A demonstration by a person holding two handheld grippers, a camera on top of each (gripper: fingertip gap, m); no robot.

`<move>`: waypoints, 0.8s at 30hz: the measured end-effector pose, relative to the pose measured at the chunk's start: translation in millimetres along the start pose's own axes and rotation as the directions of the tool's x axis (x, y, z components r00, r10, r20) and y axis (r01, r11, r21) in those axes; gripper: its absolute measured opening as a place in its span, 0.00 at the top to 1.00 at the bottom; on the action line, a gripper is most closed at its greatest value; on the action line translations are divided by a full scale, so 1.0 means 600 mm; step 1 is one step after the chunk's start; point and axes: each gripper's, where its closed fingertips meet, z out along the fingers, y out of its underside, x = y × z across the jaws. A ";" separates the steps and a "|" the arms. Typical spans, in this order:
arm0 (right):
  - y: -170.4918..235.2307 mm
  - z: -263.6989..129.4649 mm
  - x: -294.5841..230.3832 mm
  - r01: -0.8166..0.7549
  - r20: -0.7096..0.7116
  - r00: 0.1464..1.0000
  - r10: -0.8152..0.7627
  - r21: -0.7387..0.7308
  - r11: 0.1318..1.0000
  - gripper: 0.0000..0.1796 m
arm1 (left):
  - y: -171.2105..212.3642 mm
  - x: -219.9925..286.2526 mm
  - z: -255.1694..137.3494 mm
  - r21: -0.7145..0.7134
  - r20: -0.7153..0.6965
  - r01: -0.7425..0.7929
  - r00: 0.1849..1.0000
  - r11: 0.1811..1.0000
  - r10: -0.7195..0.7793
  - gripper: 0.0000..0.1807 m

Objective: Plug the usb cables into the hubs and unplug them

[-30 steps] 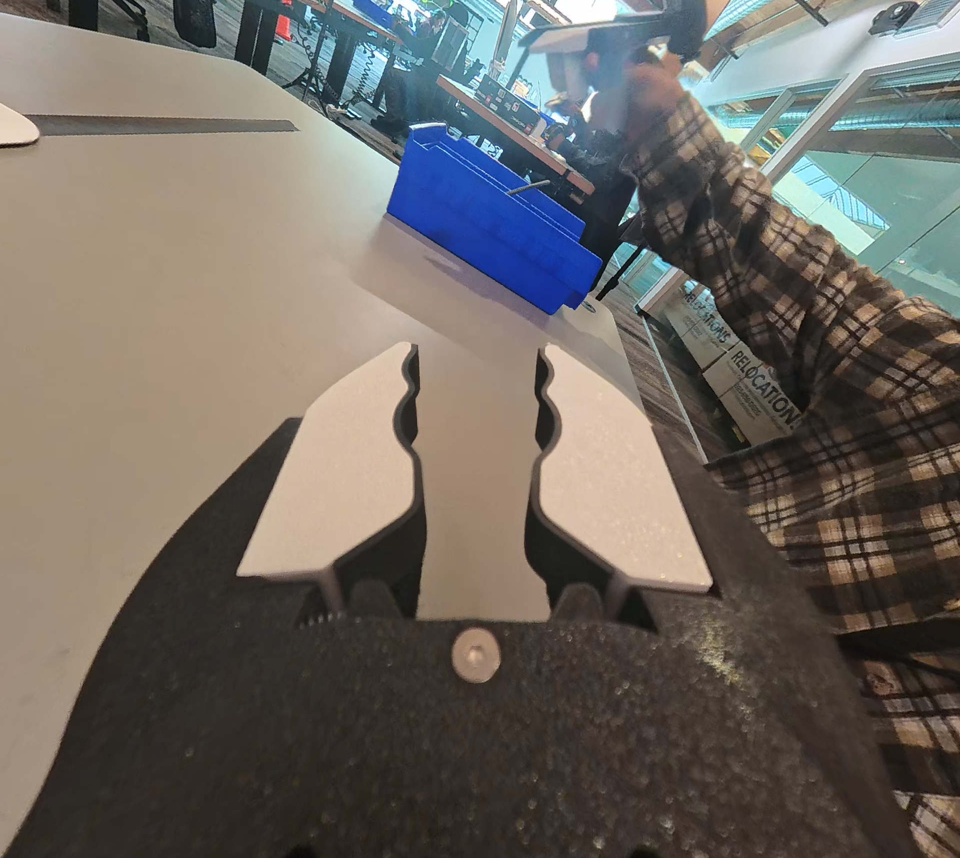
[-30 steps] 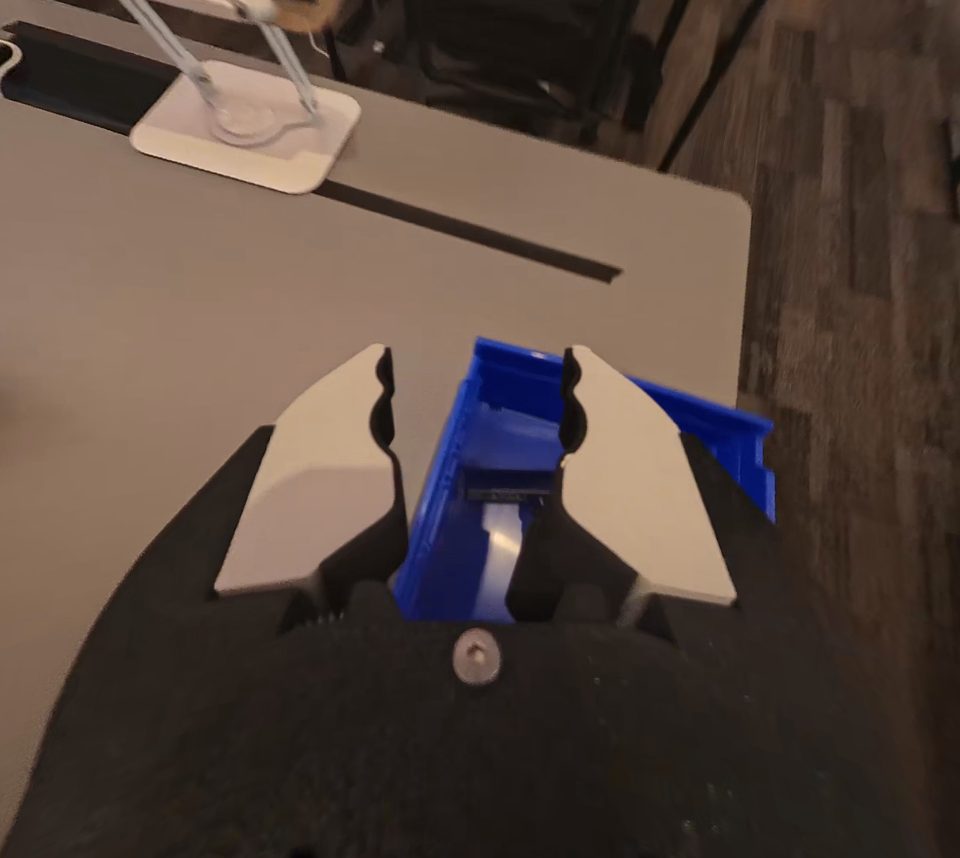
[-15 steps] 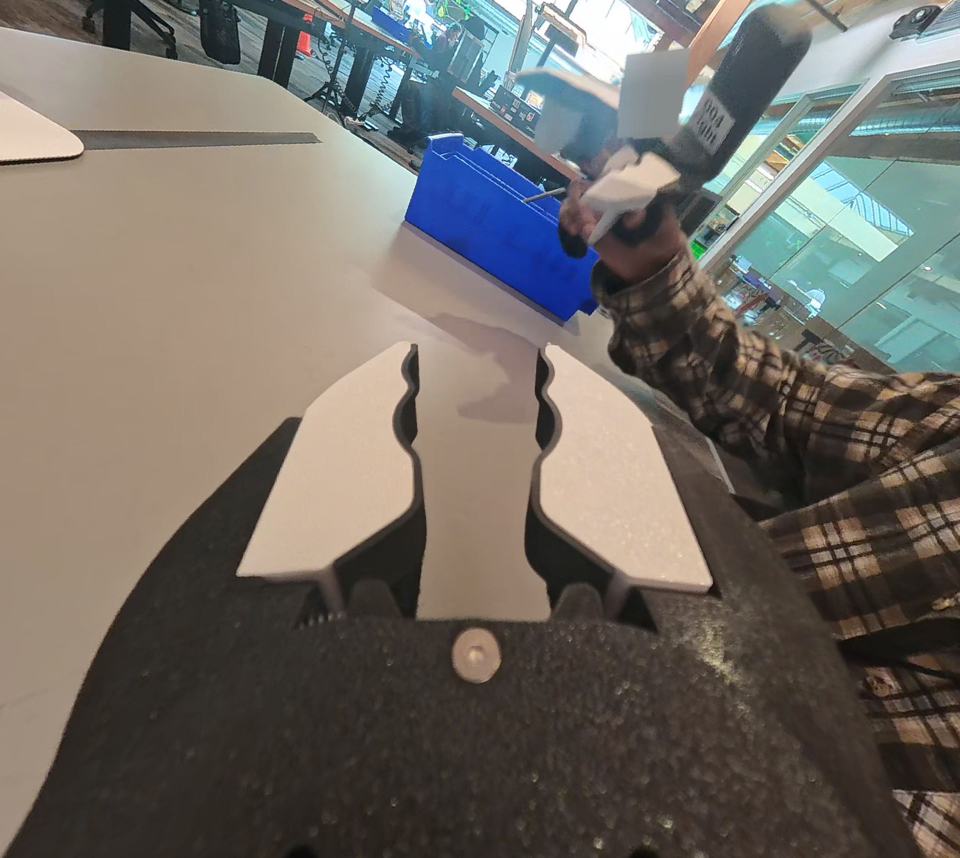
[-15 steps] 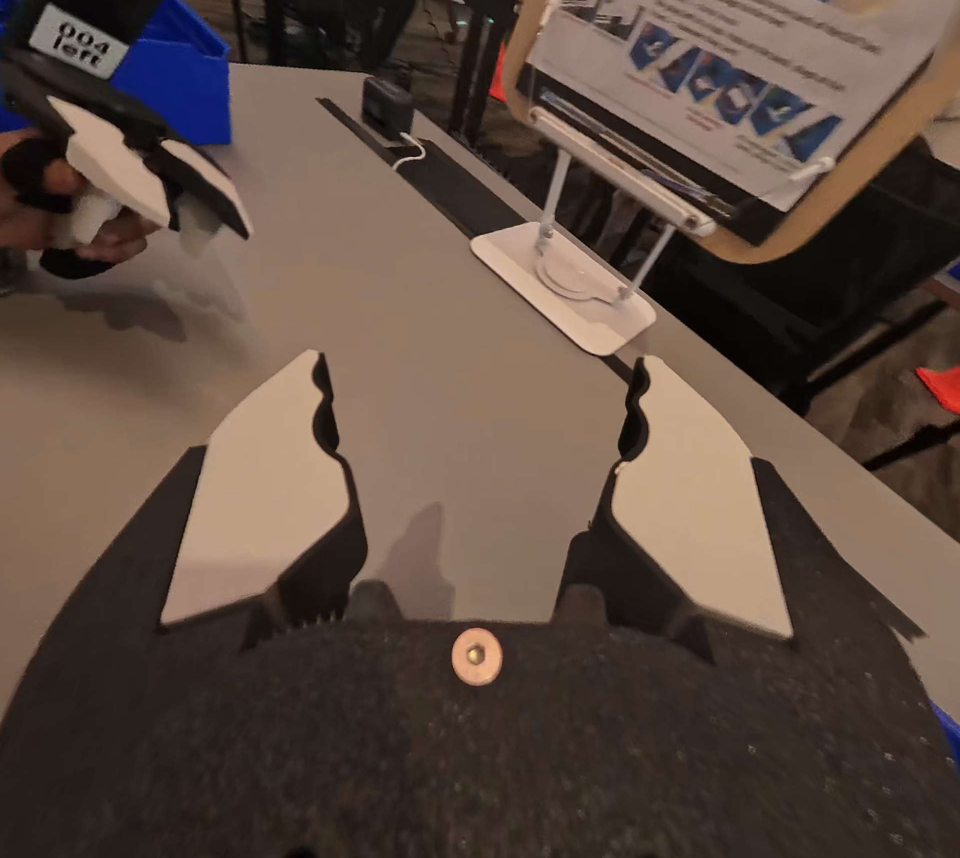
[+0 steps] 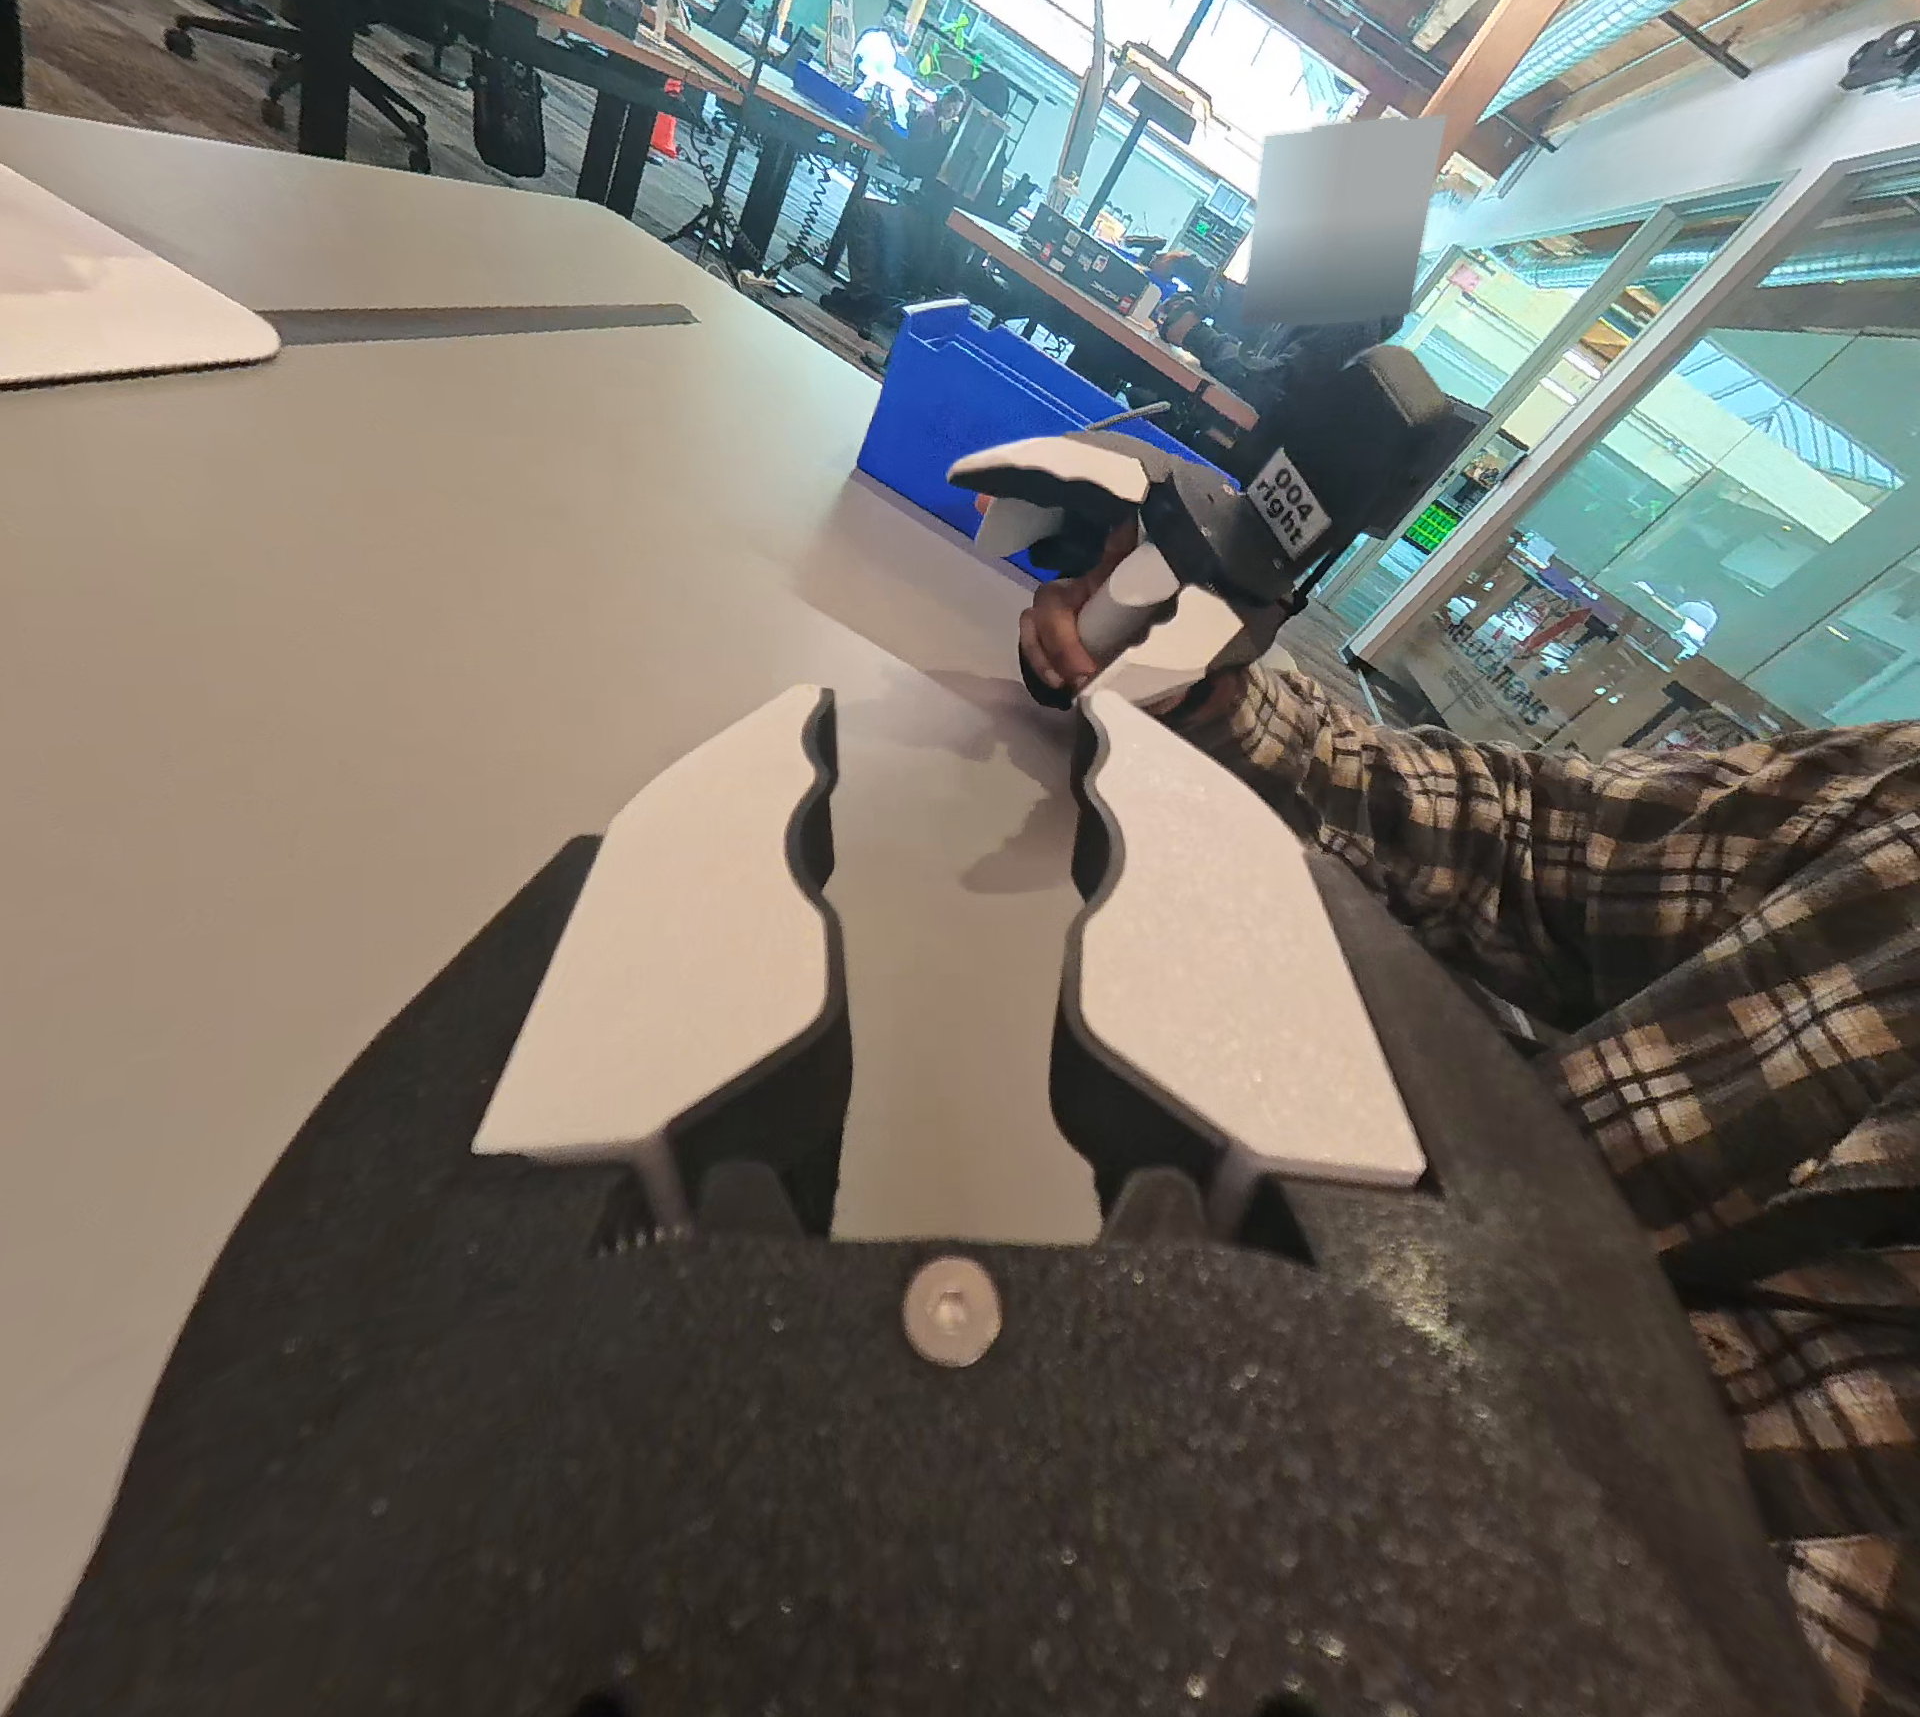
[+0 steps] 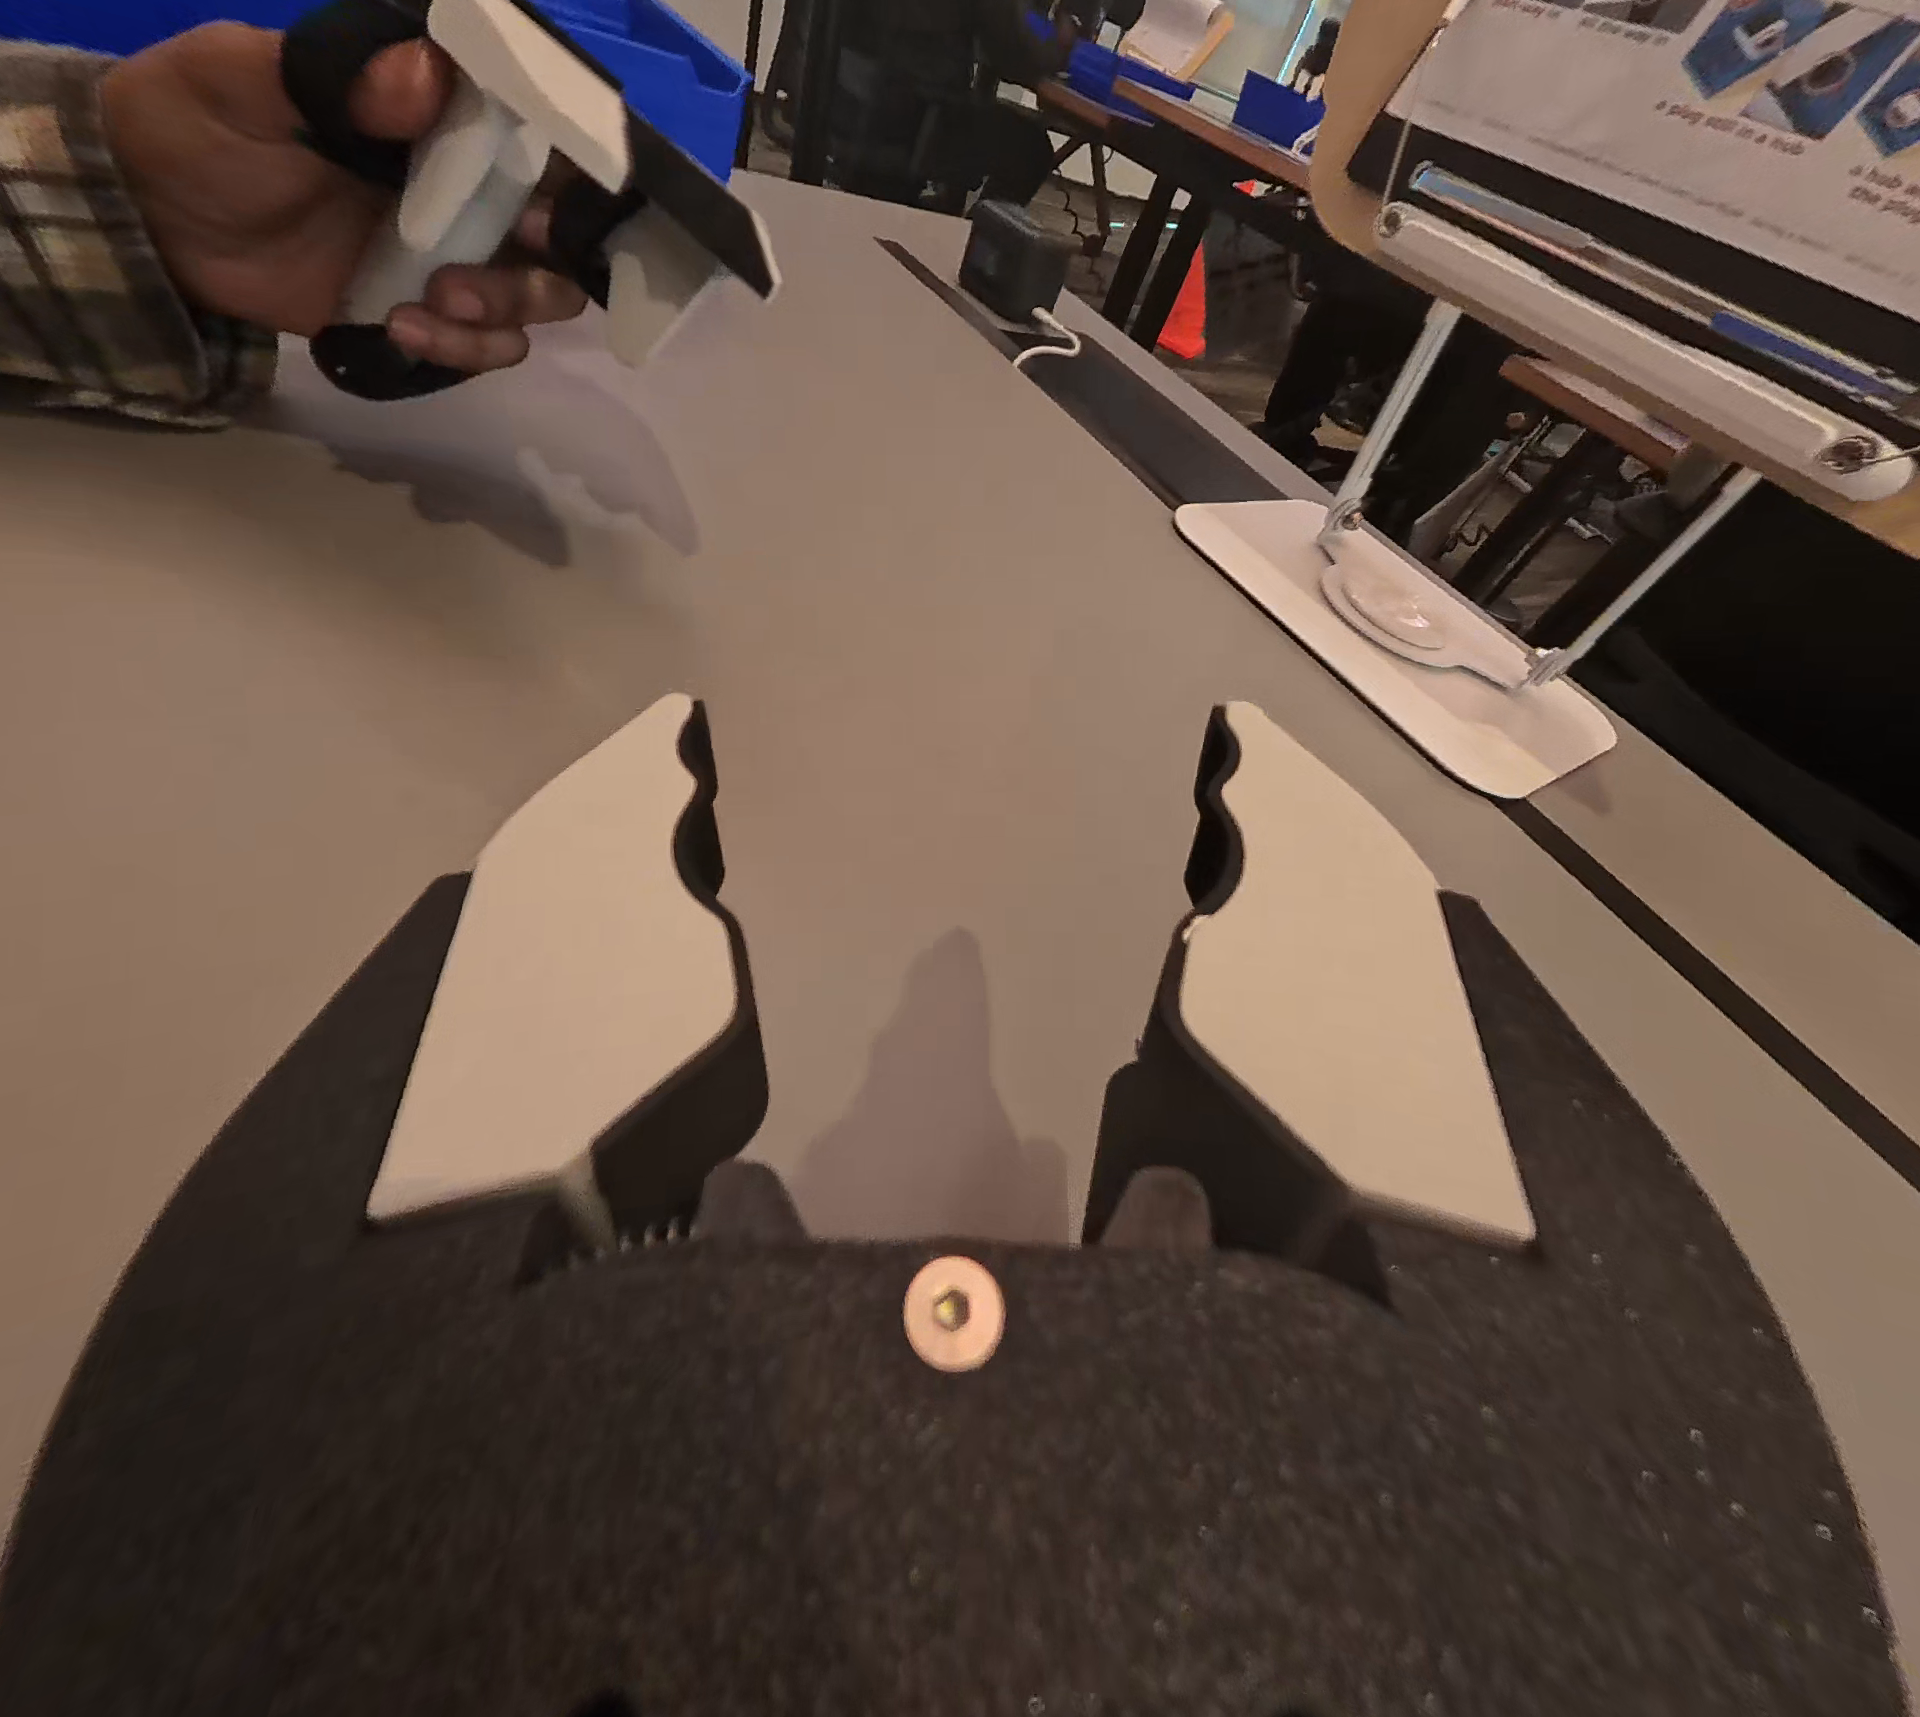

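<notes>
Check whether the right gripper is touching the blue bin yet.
Apart. In the left wrist view the right gripper hangs nearer the camera than the blue bin; the right wrist view shows only bare table between its open jaws.

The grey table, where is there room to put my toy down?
The grey table is bare between the left gripper and the white stand base, and ahead of the open right gripper. It's crowded by the blue bin at the far corner and along the black slot.

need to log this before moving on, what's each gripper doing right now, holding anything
Left gripper: open, fingers apart, holding nothing, over the grey table.
Right gripper: open wider, holding nothing.
</notes>
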 end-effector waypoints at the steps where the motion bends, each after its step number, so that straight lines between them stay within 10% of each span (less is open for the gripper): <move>1: 0.001 0.002 -0.003 0.006 0.005 1.000 -0.006 -0.009 1.000 0.51 | -0.003 -0.002 -0.003 0.005 0.005 -0.001 1.000 1.000 0.001 0.77; 13: 0.003 -0.008 0.002 0.009 -0.021 1.000 -0.009 -0.019 1.000 0.54 | -0.086 0.042 -0.113 0.163 0.162 -0.093 0.984 0.982 0.067 0.76; 24: -0.002 -0.009 -0.012 -0.003 -0.006 1.000 0.003 -0.021 1.000 0.57 | -0.138 0.107 -0.443 0.114 0.637 -0.106 0.770 0.988 0.009 0.77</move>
